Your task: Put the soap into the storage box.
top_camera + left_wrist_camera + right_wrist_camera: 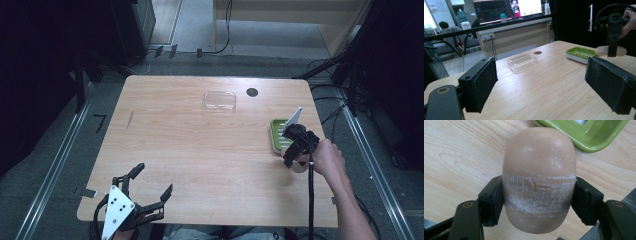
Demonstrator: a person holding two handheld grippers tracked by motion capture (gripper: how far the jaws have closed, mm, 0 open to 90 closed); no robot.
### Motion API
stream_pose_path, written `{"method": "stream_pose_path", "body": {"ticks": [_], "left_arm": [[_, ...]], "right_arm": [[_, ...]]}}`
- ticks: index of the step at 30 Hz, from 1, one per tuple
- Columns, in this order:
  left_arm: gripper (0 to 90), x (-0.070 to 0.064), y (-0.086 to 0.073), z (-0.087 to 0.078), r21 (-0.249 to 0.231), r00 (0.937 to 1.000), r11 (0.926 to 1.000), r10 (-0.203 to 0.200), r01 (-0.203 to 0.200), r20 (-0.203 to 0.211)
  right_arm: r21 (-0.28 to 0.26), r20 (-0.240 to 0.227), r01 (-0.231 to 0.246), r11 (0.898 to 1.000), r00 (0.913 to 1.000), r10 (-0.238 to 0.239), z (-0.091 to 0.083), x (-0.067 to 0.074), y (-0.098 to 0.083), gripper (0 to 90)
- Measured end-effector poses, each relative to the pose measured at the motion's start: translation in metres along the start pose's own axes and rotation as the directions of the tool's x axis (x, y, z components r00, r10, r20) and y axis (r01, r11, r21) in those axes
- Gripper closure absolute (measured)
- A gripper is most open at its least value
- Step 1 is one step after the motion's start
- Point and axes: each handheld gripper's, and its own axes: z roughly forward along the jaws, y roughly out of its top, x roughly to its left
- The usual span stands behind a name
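Soap bar [539, 180] clamped in right tool [537, 202] beside green dish [584, 132]; left tool [549, 85] gapes wide w/ clear lid [522, 62] beyond

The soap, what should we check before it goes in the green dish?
1. Grip: the right hand-held gripper has its pads pressed on both sides of the beige oval soap bar: ok.
2. Soap lifted off the wooden table: ok in the left gripper view.
3. Green plastic soap dish free inside: cannot tell.
4. Clear plastic lid out of the way: ok.
5. Left hand-held gripper open, far off: ok.
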Motion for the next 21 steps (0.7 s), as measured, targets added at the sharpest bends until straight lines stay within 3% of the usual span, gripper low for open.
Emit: {"method": "stream_pose_path", "body": {"ticks": [21], "left_arm": [[11.3, 0.0, 0.0, 0.0, 0.001, 1.0, 1.0, 0.002, -0.002, 0.0]], "right_arm": [[-0.03, -0.014, -0.029, 0.999, 0.9995, 0.028, -0.016, -0.008, 0.011, 33.5]]}}
